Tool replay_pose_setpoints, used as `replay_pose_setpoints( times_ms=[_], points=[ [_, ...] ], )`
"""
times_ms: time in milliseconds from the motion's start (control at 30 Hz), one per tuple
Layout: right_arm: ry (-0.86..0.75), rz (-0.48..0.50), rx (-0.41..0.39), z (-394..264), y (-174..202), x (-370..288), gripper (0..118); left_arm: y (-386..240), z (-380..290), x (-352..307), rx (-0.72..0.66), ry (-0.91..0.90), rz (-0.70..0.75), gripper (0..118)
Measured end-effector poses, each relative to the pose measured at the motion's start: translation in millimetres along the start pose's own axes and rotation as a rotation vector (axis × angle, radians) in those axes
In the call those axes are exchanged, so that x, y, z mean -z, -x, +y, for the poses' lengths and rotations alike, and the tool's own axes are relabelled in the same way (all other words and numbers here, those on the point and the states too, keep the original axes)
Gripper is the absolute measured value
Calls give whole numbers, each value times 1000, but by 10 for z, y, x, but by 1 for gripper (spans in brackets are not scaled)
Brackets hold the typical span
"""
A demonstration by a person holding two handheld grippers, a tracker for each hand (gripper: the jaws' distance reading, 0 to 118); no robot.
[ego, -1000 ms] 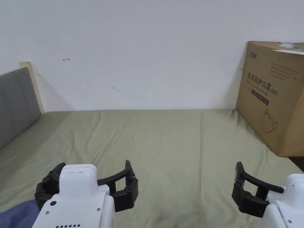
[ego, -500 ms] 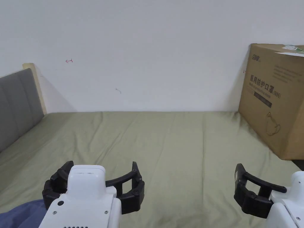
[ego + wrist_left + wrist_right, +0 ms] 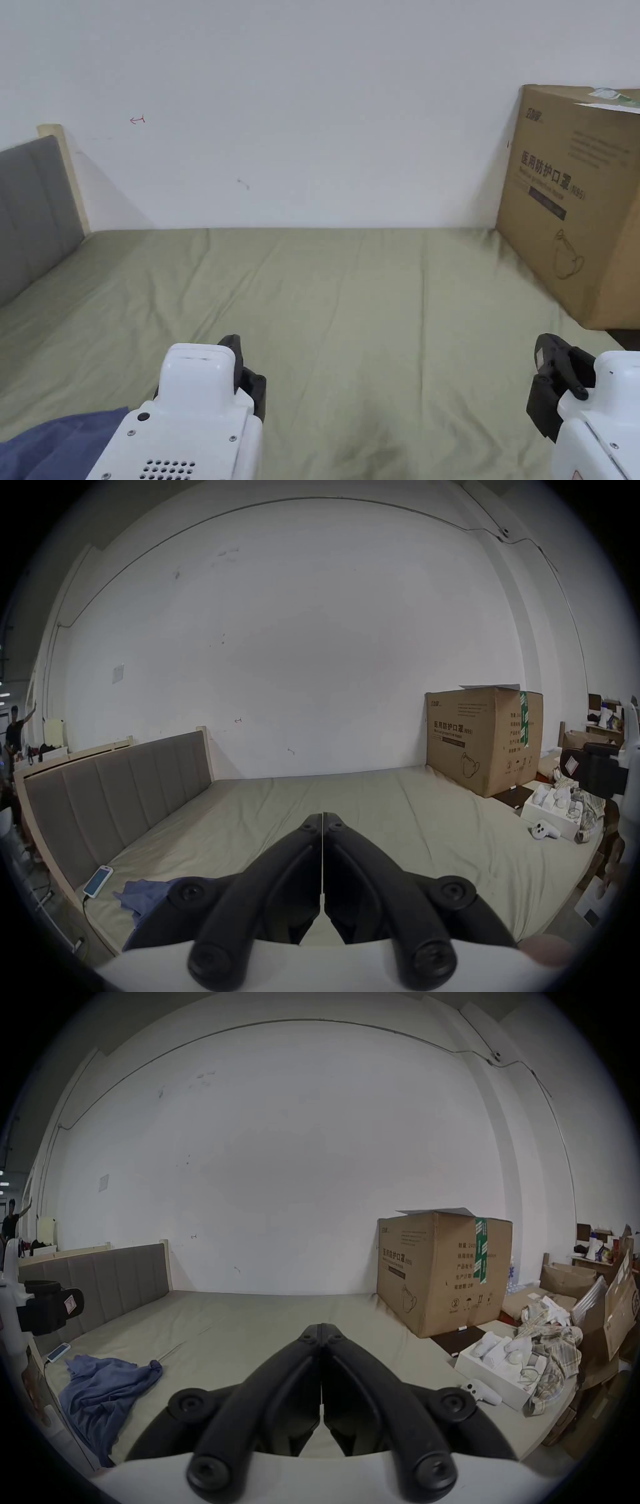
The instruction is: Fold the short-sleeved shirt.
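The short-sleeved shirt [image 3: 104,1390] is a blue, soft cloth that lies crumpled on the near left part of the bed [image 3: 350,294], with part of it hanging over the near edge, close to a phone [image 3: 58,1351] that rests beside the headboard [image 3: 31,206]. Neither gripper touches it. The left gripper [image 3: 322,821] has its two black jaws pressed together at the tips, with nothing between them, and it is held above the sheet to the right of the shirt. The right gripper [image 3: 321,1331] has also its jaws closed tip to tip and empty, over the right part of the bed. Both grippers have curved black plastic jaws on a white smooth body. The sheet is olive green with light wrinkles. The headboard is grey and padded in vertical panels. A big brown cardboard box [image 3: 581,200] stands on the far right corner, against the white wall [image 3: 312,94].
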State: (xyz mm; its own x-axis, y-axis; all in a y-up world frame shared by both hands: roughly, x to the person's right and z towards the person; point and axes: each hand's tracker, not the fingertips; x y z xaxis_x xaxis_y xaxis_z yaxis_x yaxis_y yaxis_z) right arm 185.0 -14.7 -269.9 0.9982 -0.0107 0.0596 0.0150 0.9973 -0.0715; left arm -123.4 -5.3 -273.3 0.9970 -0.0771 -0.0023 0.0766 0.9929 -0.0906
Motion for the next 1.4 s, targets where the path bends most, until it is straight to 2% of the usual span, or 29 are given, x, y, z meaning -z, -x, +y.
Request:
replay_pose_setpoints(
  times_ms=[167, 300, 567, 733, 900, 1000, 1100, 1167, 1200, 1233, 1267, 1300, 1333, 1400],
  points=[
    [40, -5, 12, 5, 18, 43, 0, 51, -30, 4, 12, 6, 0, 0],
    [42, 44, -19, -40, 270, 120, 0, 331, -69, -104, 15, 28, 60, 0],
    [41, 332, 0, -30, 1360, 245, 0, 1402, -169, -770, 33, 64, 404, 0],
    [29, 399, 13, 36, 1632, 150, 0, 1728, -238, -1010, 3, 93, 481, 0],
    [63, 445, -32, 69, 1616, 199, 0, 1816, -258, -936, -58, 122, 443, 0],
    [149, 464, -6, 90, 1514, 324, 0, 1913, -161, -681, -56, 175, 385, 0],
    [215, 445, 41, 82, 1400, 426, 0, 2166, -154, -21, 2, 493, 255, 0],
    [270, 440, 66, 30, 1317, 562, 0, 2398, -409, 519, -74, 687, 138, 0],
    [295, 439, 72, 3, 1291, 612, 0, 2485, -547, 734, -134, 745, 108, 7],
    [322, 442, 76, -34, 1271, 659, 0, 2585, -697, 932, -206, 803, 80, 33],
    [353, 442, 74, -75, 1257, 699, 0, 2680, -836, 1097, -292, 860, 35, 68],
    [376, 434, 68, -121, 1241, 732, 0, 2762, -972, 1246, -352, 923, -1, 97],
    [396, 406, 52, -179, 1231, 751, 0, 2795, -1161, 1392, -421, 994, -35, 101],
    [414, 385, 49, -274, 1222, 752, 0, 2861, -1455, 1608, -459, 1049, -59, 101]
  ],
)
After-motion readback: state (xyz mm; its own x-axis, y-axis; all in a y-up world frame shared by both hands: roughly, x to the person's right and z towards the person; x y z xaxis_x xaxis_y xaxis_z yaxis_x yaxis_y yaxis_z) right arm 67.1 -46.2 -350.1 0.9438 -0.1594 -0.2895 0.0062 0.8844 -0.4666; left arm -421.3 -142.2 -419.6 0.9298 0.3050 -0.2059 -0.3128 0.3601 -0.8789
